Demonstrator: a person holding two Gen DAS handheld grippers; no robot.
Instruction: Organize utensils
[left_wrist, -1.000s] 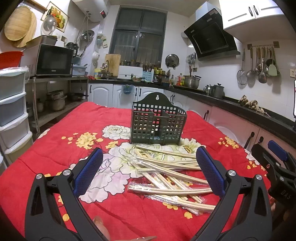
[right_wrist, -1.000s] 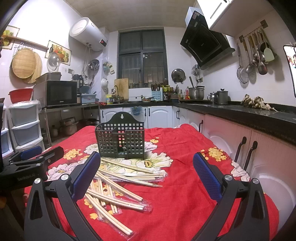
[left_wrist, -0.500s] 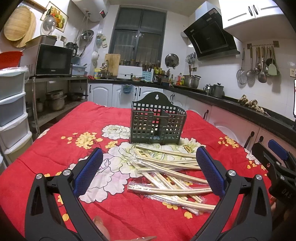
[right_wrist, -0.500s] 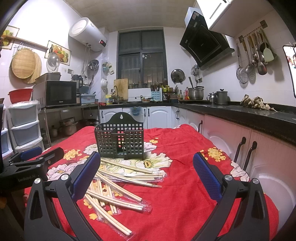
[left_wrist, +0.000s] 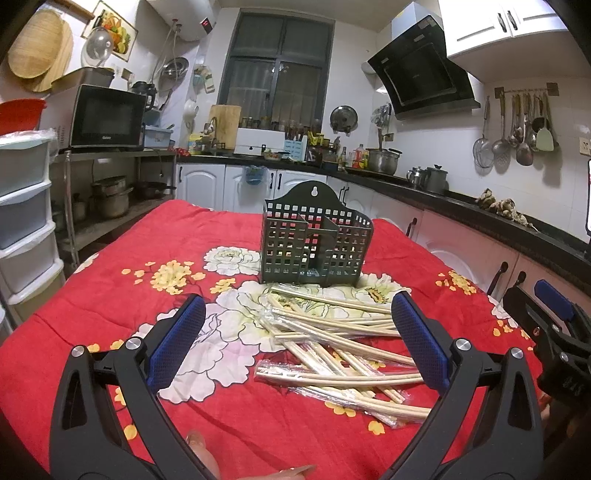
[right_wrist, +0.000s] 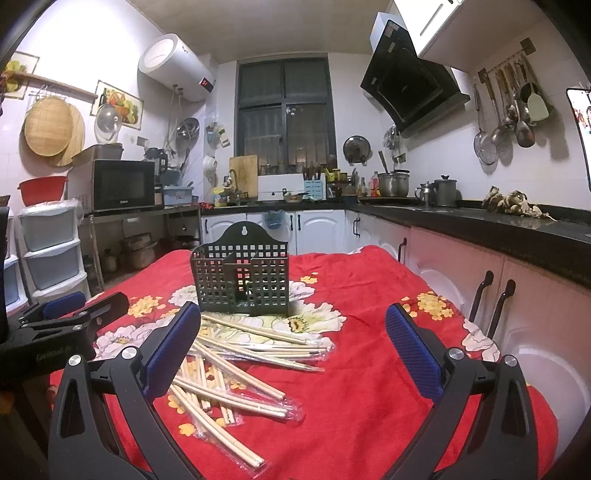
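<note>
A dark green slotted utensil holder (left_wrist: 316, 245) stands upright on a table draped in a red floral cloth (left_wrist: 110, 295), its interior split by a divider into compartments, none visibly holding anything. Just in front of it, a loose heap of wooden chopsticks (left_wrist: 340, 347), many sealed in clear plastic sleeves, lies crisscrossed on the cloth, the nearest sticks almost at the holder's base.

The left gripper (left_wrist: 299, 343) hovers low above the cloth on the near side of the heap, its 2 blue-padded fingers (left_wrist: 177, 343) spread wide with nothing between them. The right gripper (right_wrist: 291, 354) waits likewise, fingers (right_wrist: 412, 354) fully apart and empty, the heap lying toward its left finger. Each gripper shows at the edge of the other's view.

A fingertip (left_wrist: 203, 448) of the person holding the left gripper shows at the bottom of its view. Behind the table run white cabinets, a black countertop (right_wrist: 480, 225) and a microwave (left_wrist: 107, 118).
</note>
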